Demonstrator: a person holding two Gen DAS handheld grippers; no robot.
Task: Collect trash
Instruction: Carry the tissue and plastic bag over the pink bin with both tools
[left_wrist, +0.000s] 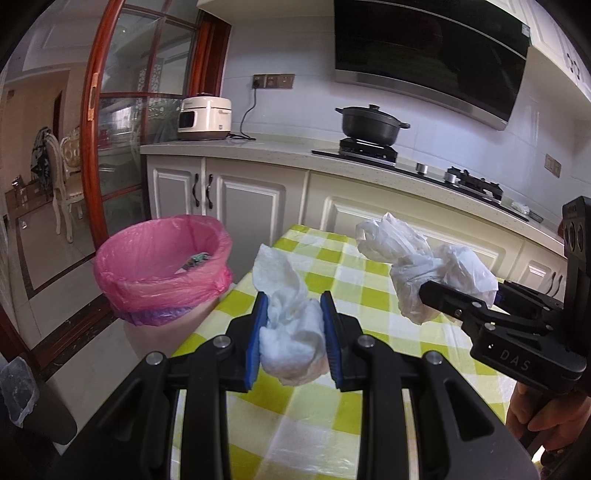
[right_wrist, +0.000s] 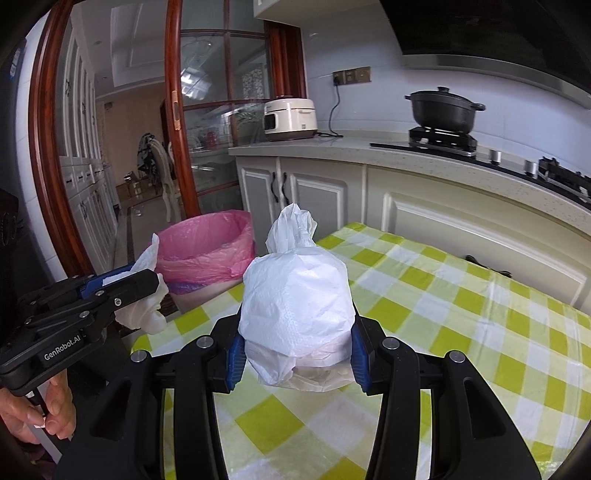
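My left gripper (left_wrist: 293, 302) is shut on a crumpled white paper towel (left_wrist: 288, 325) and holds it above the left part of the table with the green-and-white checked cloth (left_wrist: 332, 424). It also shows in the right wrist view (right_wrist: 144, 280). My right gripper (right_wrist: 297, 332) is shut on a white plastic bag (right_wrist: 295, 295) with a knotted top, held above the table. In the left wrist view the bag (left_wrist: 417, 266) sits to the right of the towel. A trash bin with a pink liner (left_wrist: 162, 258) stands on the floor off the table's left edge, with a little trash inside.
Cream cabinets (left_wrist: 240, 199) and a counter run behind the table, with a rice cooker (left_wrist: 205, 118), a black pot (left_wrist: 373, 122) on a gas stove and a range hood above. A wood-framed glass door (left_wrist: 110, 129) stands left. A dark chair (left_wrist: 33, 398) sits at lower left.
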